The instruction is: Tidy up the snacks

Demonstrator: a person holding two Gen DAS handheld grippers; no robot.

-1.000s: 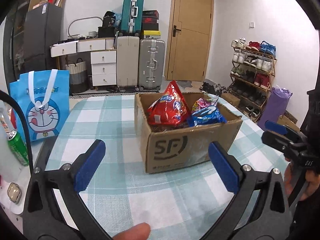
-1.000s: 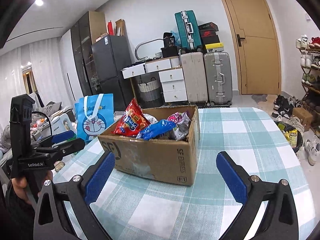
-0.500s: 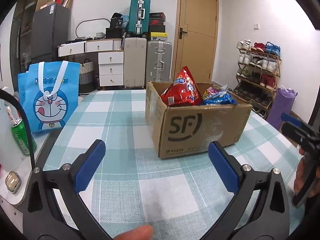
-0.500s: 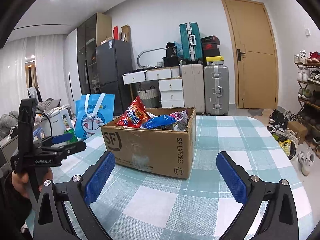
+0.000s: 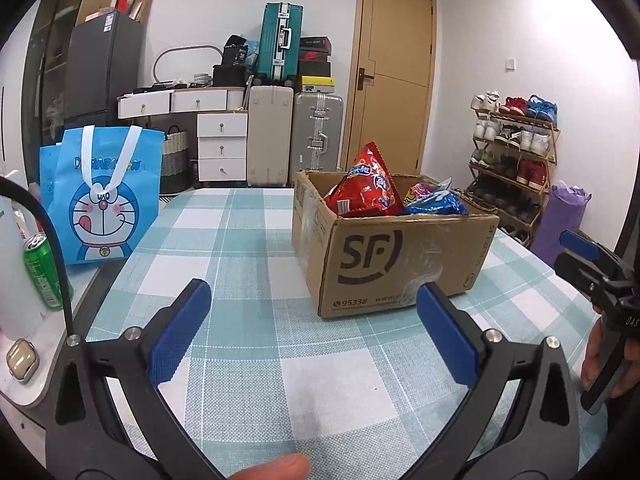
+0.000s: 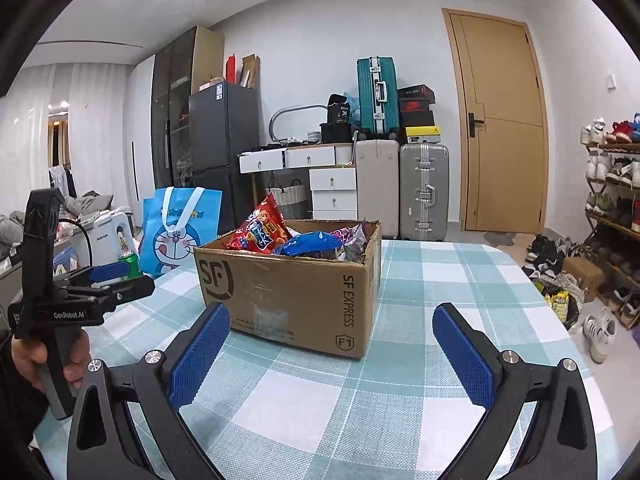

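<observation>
A cardboard SF box [image 5: 400, 256] stands on the checked tablecloth, holding a red snack bag [image 5: 366, 192], a blue snack bag [image 5: 436, 206] and other packets. It also shows in the right wrist view [image 6: 288, 292] with the red bag [image 6: 262, 232] and blue bag [image 6: 312, 242]. My left gripper [image 5: 314, 332] is open and empty, low over the table in front of the box. My right gripper [image 6: 330, 356] is open and empty, near the box's right corner.
A blue Doraemon tote bag [image 5: 104, 196] stands at the table's left edge, with a green can [image 5: 42, 270] beside it. The checked table [image 5: 248, 240] stretches left of the box. Suitcases, drawers and a shoe rack [image 5: 516, 152] stand behind.
Both grippers have dropped lower and pulled back a little, so the box now appears from the side rather than from above. Both stay open.
</observation>
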